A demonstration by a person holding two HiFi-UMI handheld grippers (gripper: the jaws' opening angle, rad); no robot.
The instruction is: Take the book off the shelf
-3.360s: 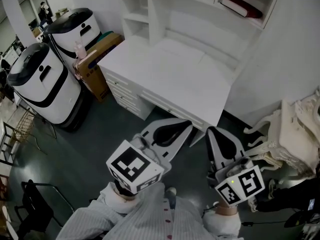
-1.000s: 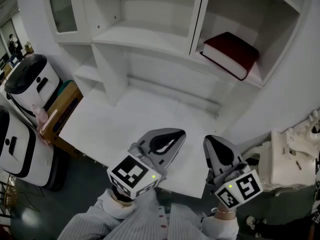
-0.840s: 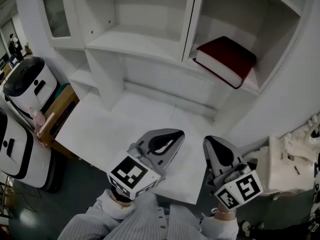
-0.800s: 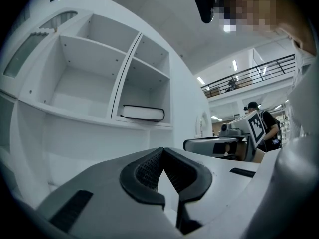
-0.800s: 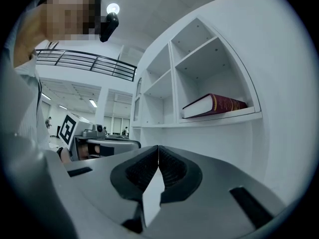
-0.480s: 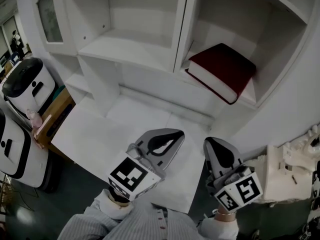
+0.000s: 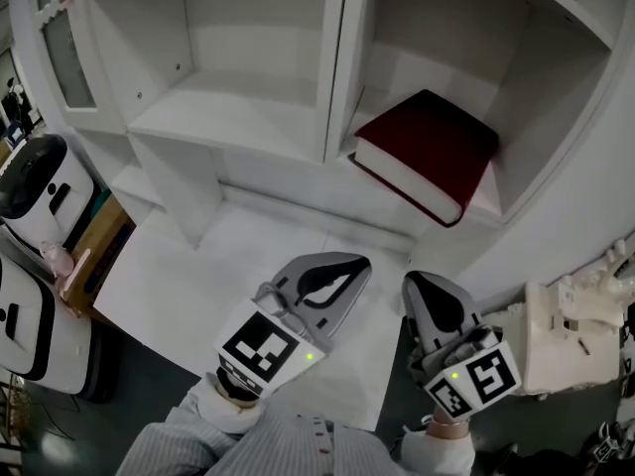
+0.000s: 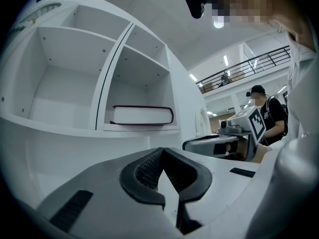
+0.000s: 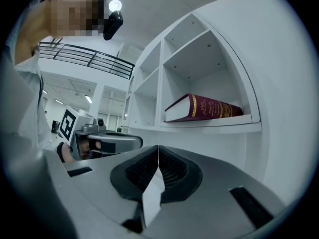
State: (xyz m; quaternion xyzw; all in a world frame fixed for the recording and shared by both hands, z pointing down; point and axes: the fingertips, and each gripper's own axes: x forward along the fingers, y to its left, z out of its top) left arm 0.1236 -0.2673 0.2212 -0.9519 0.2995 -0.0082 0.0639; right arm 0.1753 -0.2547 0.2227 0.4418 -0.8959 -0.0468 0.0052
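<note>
Left gripper (image 7: 361, 264) and right gripper (image 7: 410, 280) closed, empty; book (image 7: 429, 151) lies above-ahead of the right, so best open wide before reaching.

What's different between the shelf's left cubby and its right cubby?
The right cubby holds a dark red book lying flat; the left cubby shows nothing inside. The left cubby sits beside a glass-fronted door; the right cubby ends the unit. Both are white, open-fronted and level with each other.

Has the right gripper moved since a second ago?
Yes. The right gripper has come forward toward the shelf: the gap between its shut, empty jaws and the red book lying there is clearly smaller.
</note>
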